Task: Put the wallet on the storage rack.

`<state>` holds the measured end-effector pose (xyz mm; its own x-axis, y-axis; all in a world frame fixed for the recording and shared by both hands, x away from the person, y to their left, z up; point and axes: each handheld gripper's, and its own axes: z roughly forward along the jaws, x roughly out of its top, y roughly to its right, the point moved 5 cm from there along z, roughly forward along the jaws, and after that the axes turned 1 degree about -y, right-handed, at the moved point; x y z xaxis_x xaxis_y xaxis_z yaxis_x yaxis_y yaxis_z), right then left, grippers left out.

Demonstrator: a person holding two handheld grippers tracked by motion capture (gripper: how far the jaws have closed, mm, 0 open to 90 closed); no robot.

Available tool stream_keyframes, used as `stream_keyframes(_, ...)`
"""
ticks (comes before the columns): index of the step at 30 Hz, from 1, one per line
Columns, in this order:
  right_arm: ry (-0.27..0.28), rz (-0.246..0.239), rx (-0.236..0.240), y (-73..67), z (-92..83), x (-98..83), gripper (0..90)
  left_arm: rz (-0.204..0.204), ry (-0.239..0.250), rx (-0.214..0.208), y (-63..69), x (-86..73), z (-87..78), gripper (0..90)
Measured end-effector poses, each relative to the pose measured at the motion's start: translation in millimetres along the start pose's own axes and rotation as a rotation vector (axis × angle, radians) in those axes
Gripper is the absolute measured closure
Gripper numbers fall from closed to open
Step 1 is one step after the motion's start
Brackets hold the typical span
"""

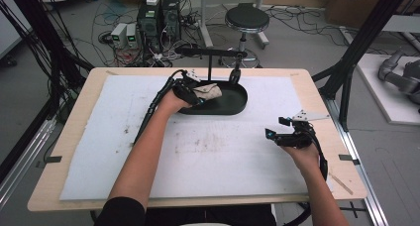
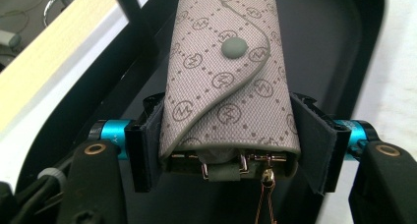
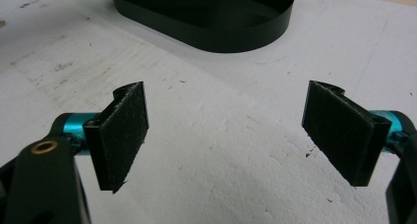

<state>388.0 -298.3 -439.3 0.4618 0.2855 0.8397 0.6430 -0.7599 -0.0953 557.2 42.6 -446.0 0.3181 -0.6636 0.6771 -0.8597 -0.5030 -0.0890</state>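
Nearest the person, the right tool (image 1: 277, 135) hovers just above the white foam sheet (image 1: 223, 156) that covers the wooden bench (image 1: 59, 151). Its jaws stand wide apart with nothing between them, and in the right gripper view its black pads (image 3: 123, 135) frame only bare, scuffed foam. It is well apart from the work and looks idle.

Farther out, the left tool (image 1: 198, 93) is closed on a grey-beige monogrammed fabric key pouch with a snap-button flap (image 2: 226, 81). The pads (image 2: 147, 150) press its two long sides near the lower end, where brass clips and a thin chain (image 2: 265, 194) hang out. The pouch sits over the left part of a black oval plastic tray (image 1: 233, 104), which lies at the far middle of the foam sheet. Whether the pouch rests on the tray floor or is held a little above it is hard to tell from these angles.

The step in hand appears to be either setting the pouch into the tray or lifting it out. If placing, the next move calls for lowering until the pouch lies flat, then parting the jaws and backing straight out without catching the chain. If lifting, it needs a straight rise clear of the tray wall.

Beyond the tray a thin black stand (image 1: 210, 62) rises at the bench's far edge.
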Motion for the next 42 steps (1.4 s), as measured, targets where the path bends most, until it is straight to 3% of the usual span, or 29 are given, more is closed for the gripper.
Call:
stream_keyframes(7,-0.001,0.004,0.0,0.2,0.3,-0.3,18.0,-0.022,-0.076,0.003,-5.3,-3.3,13.3,35.4)
stream_keyframes(15,0.001,0.0,0.002,-0.2,-0.6,-0.2,18.0,-0.056,-0.101,0.01,-6.4,-6.4,18.0,32.1)
stream_keyframes(25,0.003,-0.002,-0.001,0.2,-1.1,0.0,18.0,-0.063,-0.033,-0.004,-1.4,-0.1,2.3,26.7)
stream_keyframes(29,0.0,-0.003,0.0,-0.5,-1.2,-0.1,18.0,-0.059,0.008,-0.013,3.5,4.0,-11.4,25.8)
stream_keyframes(36,-0.002,-0.009,-0.004,-1.0,-0.8,-0.1,18.0,-0.087,0.067,-0.019,13.7,0.6,-38.4,24.7)
stream_keyframes(42,-0.005,-0.013,-0.006,-2.2,0.0,0.0,18.0,-0.095,0.157,-0.017,27.1,-7.8,-63.1,22.5)
